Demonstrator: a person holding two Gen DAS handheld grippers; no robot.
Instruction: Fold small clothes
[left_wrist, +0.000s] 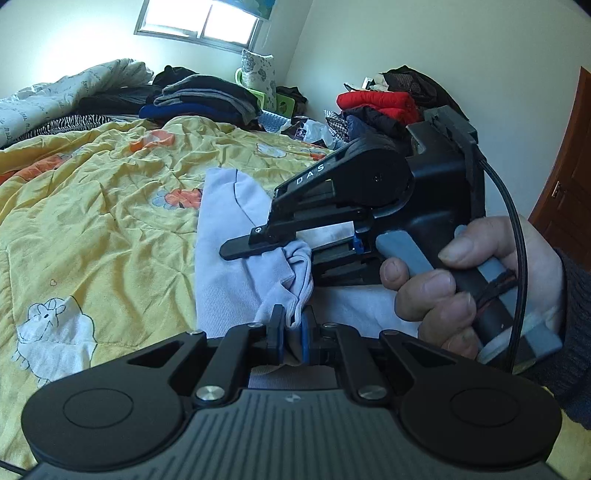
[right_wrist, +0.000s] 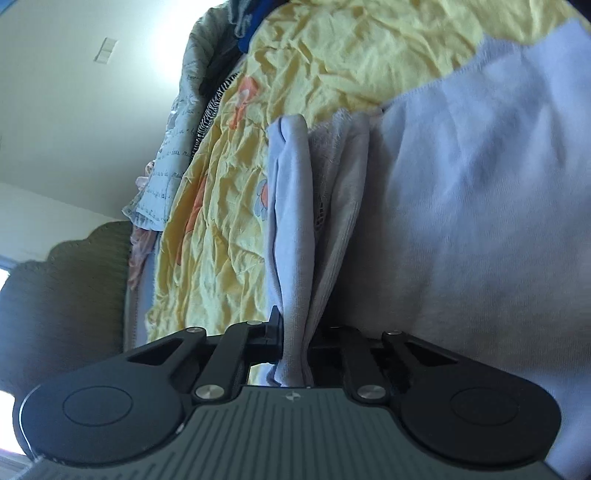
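Note:
A small pale lavender garment (left_wrist: 225, 254) lies on the yellow quilt (left_wrist: 99, 206) in the left wrist view. My left gripper (left_wrist: 293, 328) is shut on a bunched edge of it at the near side. My right gripper (left_wrist: 258, 249) enters from the right, held by a hand, and pinches the same bunched fabric just above the left one. In the right wrist view my right gripper (right_wrist: 293, 339) is shut on a hanging fold of the garment (right_wrist: 461, 177), which fills the right half of that view.
The yellow quilt with sheep and flower prints covers the bed. Stacks of folded dark clothes (left_wrist: 203, 98) lie at the far end, and a heap with a red jacket (left_wrist: 380, 101) is at the far right. A wooden door (left_wrist: 569, 177) is at the right.

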